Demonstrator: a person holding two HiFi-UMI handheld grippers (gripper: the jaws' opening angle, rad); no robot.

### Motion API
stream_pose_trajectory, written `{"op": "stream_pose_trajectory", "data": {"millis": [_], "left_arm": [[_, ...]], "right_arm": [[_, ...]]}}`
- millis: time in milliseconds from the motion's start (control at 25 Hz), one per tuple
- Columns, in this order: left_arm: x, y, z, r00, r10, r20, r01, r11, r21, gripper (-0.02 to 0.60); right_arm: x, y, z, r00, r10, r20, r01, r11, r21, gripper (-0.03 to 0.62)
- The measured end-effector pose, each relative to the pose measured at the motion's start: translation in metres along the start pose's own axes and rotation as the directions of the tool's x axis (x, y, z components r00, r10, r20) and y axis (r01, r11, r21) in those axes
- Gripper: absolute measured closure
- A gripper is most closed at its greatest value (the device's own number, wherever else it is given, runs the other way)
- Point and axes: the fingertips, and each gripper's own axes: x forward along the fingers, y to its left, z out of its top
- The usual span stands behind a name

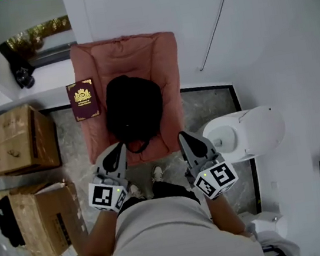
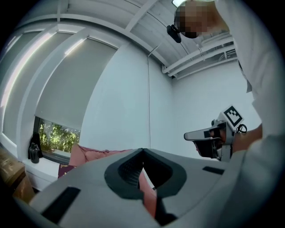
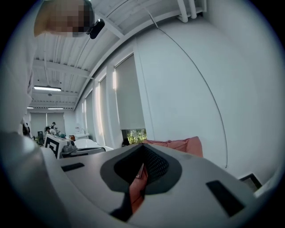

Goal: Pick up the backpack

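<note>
A black backpack (image 1: 135, 111) lies on the seat of a pink cushioned chair (image 1: 161, 52), its strap loop hanging toward the front edge. In the head view my left gripper (image 1: 117, 150) is just short of the backpack's near left corner and my right gripper (image 1: 184, 138) is at its near right, both apart from it. Both point level at the chair, jaws closed with nothing between them. The left gripper view shows its own closed tips (image 2: 142, 151), the pink chair (image 2: 89, 155) behind them, and the right gripper (image 2: 196, 135) alongside. The backpack is hidden in both gripper views.
A dark red book (image 1: 83, 99) with a gold crest lies by the chair's left arm. Two cardboard boxes (image 1: 16, 140) (image 1: 46, 222) stand at the left. A white round fixture (image 1: 247, 132) sits close on the right. The white wall (image 1: 265, 31) runs behind and right.
</note>
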Motion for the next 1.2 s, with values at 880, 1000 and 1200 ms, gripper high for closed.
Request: {"op": "stream_pose_trajectory", "data": {"millis": [880,1000,1200], "left_arm": [[0.039,0.038,-0.004,0.979,0.201,-0.024,-0.201,0.98,0.006,0.565],[0.041,0.044,-0.013,0.978,0.207,-0.04,-0.207,0.978,-0.004,0.565],[0.048,0.053,-0.037,0.977,0.201,-0.066,-0.203,0.979,-0.026,0.563]], "right_arm": [[0.105,-0.044,-0.018,0.967,0.238,-0.09,-0.241,0.97,-0.033,0.574],[0.123,-0.049,-0.031,0.967,0.231,-0.103,-0.235,0.972,-0.028,0.573],[0.149,-0.063,-0.067,0.966,0.213,-0.146,-0.215,0.977,0.006,0.521]]}}
